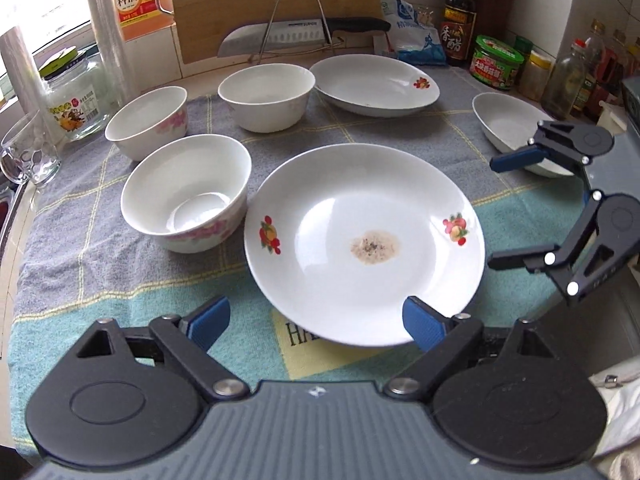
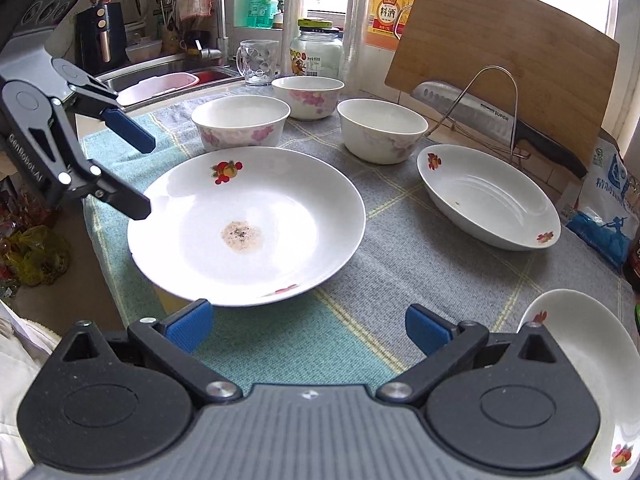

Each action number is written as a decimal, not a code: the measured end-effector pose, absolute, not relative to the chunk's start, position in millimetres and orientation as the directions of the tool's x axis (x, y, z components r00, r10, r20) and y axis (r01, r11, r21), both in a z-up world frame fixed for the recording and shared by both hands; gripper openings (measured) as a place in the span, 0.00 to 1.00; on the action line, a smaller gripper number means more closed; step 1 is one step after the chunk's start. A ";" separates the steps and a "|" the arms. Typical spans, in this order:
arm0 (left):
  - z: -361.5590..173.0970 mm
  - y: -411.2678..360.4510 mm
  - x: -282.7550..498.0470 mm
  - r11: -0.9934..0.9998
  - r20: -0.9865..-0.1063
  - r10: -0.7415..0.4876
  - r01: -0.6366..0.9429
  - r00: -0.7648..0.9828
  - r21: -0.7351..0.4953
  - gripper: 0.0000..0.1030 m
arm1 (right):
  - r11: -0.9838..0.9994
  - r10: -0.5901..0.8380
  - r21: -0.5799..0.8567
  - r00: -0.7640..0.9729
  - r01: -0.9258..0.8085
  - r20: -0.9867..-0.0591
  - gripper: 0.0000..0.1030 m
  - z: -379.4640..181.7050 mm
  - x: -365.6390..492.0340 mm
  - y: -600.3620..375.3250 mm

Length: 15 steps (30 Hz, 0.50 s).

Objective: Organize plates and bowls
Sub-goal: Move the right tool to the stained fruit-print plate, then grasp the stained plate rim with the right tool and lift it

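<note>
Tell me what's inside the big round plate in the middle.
The plate holds only a small brownish speckled stain at its centre, with fruit prints on the rim. What the cloth looks like underneath is covered.

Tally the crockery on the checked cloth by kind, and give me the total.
Deep white round bowls: 3
Shallow white plates with red fruit motifs: 3
Total: 6
</note>
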State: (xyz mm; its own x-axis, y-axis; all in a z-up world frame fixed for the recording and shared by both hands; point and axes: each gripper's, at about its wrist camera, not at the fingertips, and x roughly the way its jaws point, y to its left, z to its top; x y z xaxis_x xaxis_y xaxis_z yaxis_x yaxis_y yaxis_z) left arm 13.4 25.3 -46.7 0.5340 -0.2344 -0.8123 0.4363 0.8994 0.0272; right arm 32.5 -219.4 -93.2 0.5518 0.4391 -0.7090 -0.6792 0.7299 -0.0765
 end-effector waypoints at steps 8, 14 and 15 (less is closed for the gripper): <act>-76.5 29.6 5.6 0.844 -0.815 -0.270 0.533 0.513 0.056 0.90 | 0.757 0.501 0.058 0.521 -0.651 -0.691 1.00 -78.5 77.3 -221.9; -91.0 21.8 10.0 0.782 -0.795 -0.326 0.618 0.512 0.077 0.90 | 0.738 0.546 0.170 0.431 -0.653 -0.718 1.00 -93.5 108.3 -199.8; -91.4 21.4 11.3 0.773 -0.791 -0.338 0.630 0.510 0.076 0.90 | 0.736 0.545 0.177 0.418 -0.653 -0.727 1.00 -96.1 112.1 -196.3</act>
State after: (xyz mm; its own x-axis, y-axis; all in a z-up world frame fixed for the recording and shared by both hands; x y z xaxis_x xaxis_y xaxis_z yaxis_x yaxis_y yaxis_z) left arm 11.3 21.4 -91.4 0.5097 -0.3376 -0.7913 0.6300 0.7728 0.0761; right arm 112.1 -196.3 -96.1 0.4178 0.5454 -0.7266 -0.6535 0.7360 0.1767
